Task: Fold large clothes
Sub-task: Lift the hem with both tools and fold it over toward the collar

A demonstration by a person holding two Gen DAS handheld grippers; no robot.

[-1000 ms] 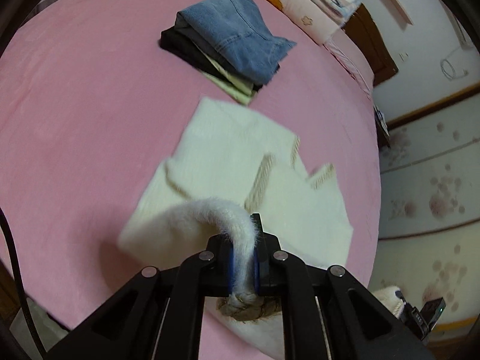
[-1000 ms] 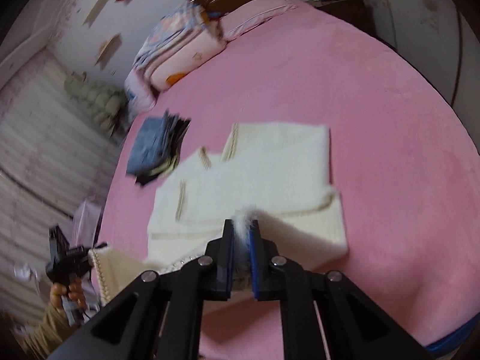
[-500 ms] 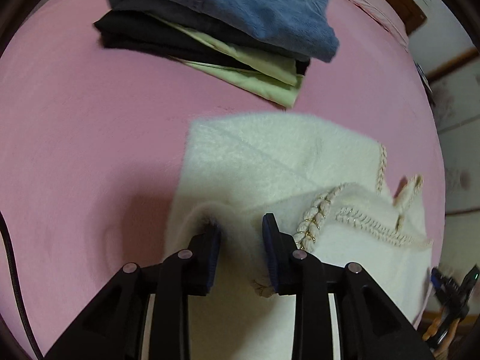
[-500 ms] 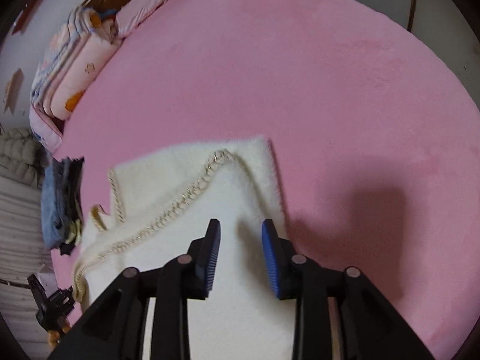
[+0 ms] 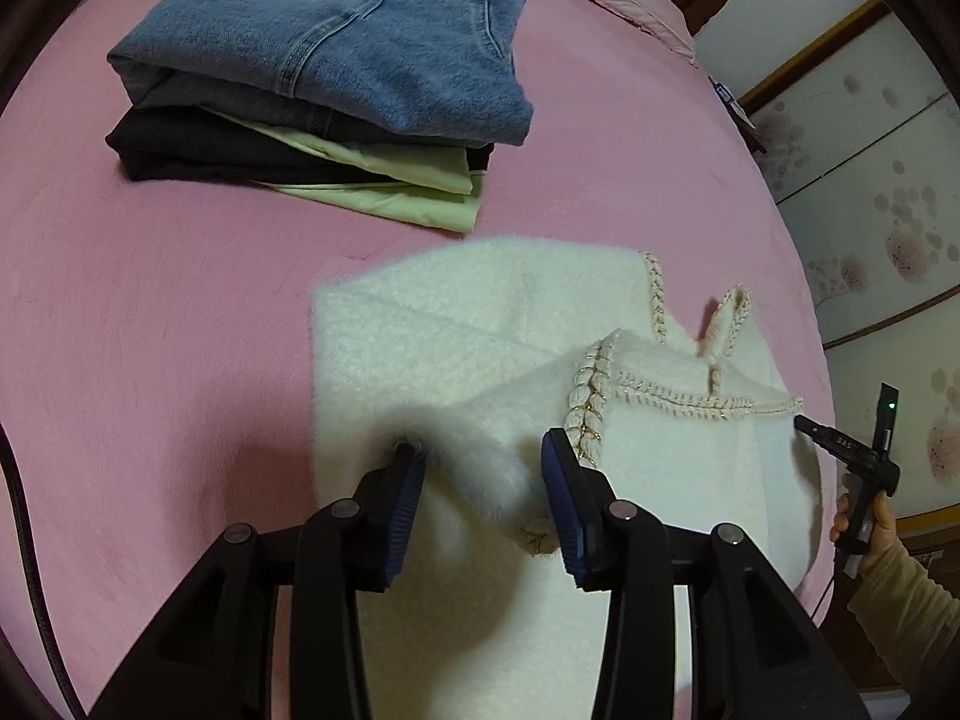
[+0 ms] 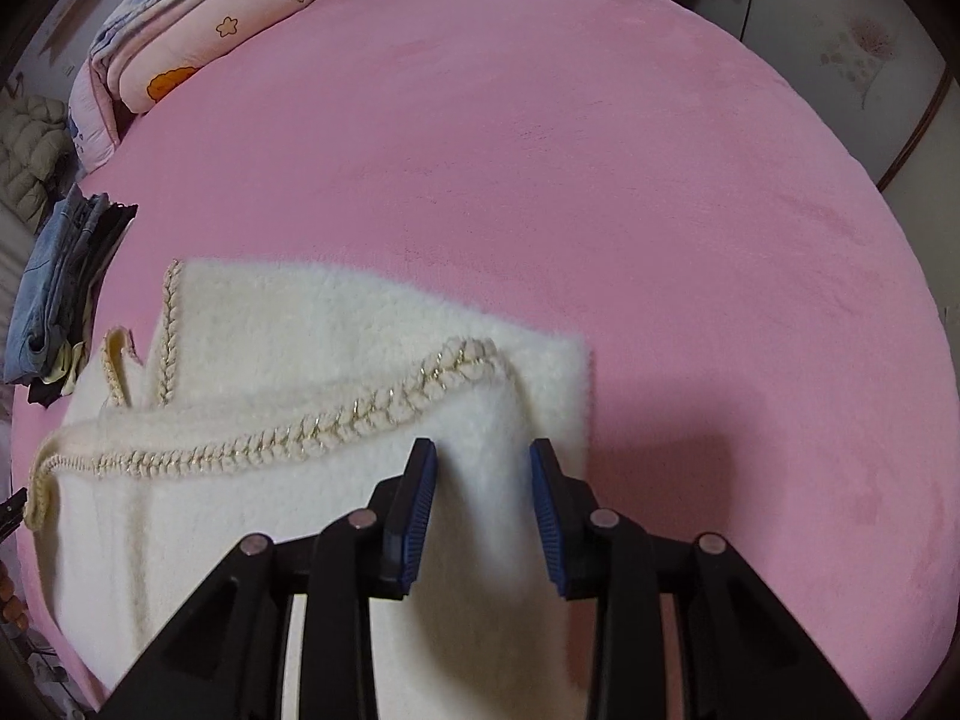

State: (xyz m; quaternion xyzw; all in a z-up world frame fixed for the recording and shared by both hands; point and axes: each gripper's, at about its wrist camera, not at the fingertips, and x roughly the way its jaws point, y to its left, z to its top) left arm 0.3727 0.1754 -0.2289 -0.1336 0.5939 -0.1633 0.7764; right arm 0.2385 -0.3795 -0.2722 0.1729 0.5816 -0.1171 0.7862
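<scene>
The cream fuzzy sweater (image 5: 480, 360) lies folded on the pink bed (image 5: 150, 330), braided trim on top. Left gripper (image 5: 483, 468) hovers over its near edge, jaws apart, a fluffy fold between them. Right gripper (image 6: 483, 468) likewise, jaws apart. A stack of folded clothes (image 5: 324, 78) sits at 11 o'clock.

Cream fuzzy braid-trimmed sweater (image 5: 480, 348) lies folded on pink plush bedspread (image 5: 150, 312), directly under and ahead of both tools. Stack of folded clothes topped by blue denim jeans (image 5: 336, 48) sits beyond it, ahead-left of left gripper (image 5: 483, 465). Far left of right gripper (image 6: 483, 465); pink floral quilt bundle (image 6: 180, 48) further behind.
</scene>
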